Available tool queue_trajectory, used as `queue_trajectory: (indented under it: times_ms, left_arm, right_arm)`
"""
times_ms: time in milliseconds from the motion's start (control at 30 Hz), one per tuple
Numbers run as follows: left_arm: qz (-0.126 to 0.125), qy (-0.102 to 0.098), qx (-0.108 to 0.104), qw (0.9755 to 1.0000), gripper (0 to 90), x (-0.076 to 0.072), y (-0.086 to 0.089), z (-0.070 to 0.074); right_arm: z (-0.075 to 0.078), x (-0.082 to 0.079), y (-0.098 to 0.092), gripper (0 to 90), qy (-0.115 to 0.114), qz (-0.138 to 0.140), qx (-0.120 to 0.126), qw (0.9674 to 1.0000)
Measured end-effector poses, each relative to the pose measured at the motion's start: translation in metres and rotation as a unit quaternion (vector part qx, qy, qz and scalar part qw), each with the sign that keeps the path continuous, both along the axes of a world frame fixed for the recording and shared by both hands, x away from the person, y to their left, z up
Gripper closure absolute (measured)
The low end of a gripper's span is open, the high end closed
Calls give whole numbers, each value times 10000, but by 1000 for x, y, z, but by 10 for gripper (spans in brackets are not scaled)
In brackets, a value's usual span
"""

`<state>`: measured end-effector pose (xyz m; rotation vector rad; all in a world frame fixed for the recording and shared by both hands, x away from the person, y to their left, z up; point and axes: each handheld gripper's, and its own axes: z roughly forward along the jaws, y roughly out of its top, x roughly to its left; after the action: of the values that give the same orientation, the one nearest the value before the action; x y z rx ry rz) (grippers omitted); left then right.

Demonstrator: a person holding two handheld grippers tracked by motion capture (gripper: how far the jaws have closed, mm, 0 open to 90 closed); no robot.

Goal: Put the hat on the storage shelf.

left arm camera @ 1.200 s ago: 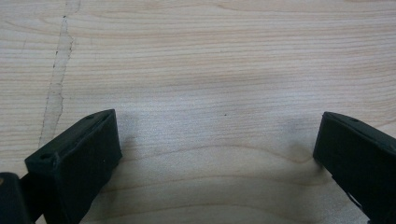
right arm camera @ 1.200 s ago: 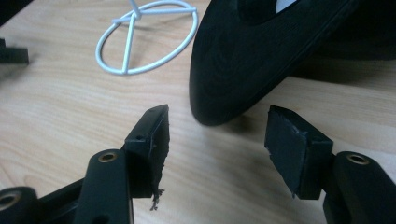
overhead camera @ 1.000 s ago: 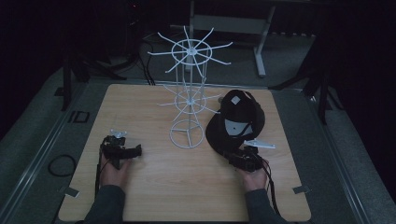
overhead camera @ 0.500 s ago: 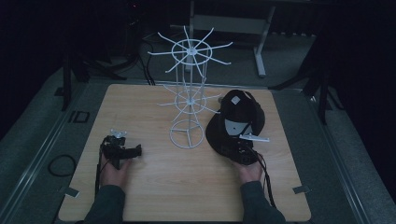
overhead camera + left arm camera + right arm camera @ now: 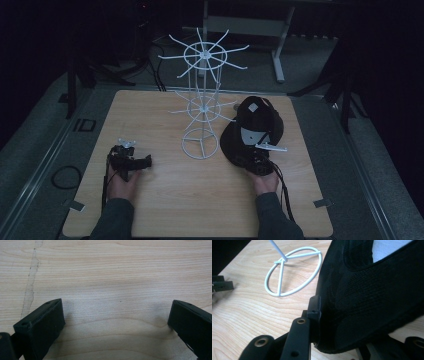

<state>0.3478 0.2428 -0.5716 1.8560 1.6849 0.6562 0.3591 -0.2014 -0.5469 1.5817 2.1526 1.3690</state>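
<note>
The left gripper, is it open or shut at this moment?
Open. In the left gripper view, the left gripper has its two black jaws standing far apart, with bare wooden table between them and nothing held.

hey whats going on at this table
A person sits at a wooden table with a handheld gripper in each hand. The right gripper is at the near edge of a black cap, its jaws around the brim; whether they have closed on it is unclear. The left gripper rests open on bare wood, holding nothing. A white wire rack with radiating hooks stands beside the cap, with nothing hanging on it.
</note>
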Motion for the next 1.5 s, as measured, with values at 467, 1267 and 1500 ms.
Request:
queue_trajectory:
  times_ms: [467, 1267, 1500]
  left_arm:
    - [10, -11, -11, 10000, 8, 0, 0, 0]
    - [8, -10, -10, 10000, 8, 0, 0, 0]
    - [8, -13, -11, 10000, 8, 0, 0, 0]
  right_arm:
    - [8, -4, -1, 863, -255, -205, 15, 9995]
    - [23, -9, 0, 866, -607, -334, -240, 9973]
    - [26, -10, -1, 865, -684, -371, -316, 9965]
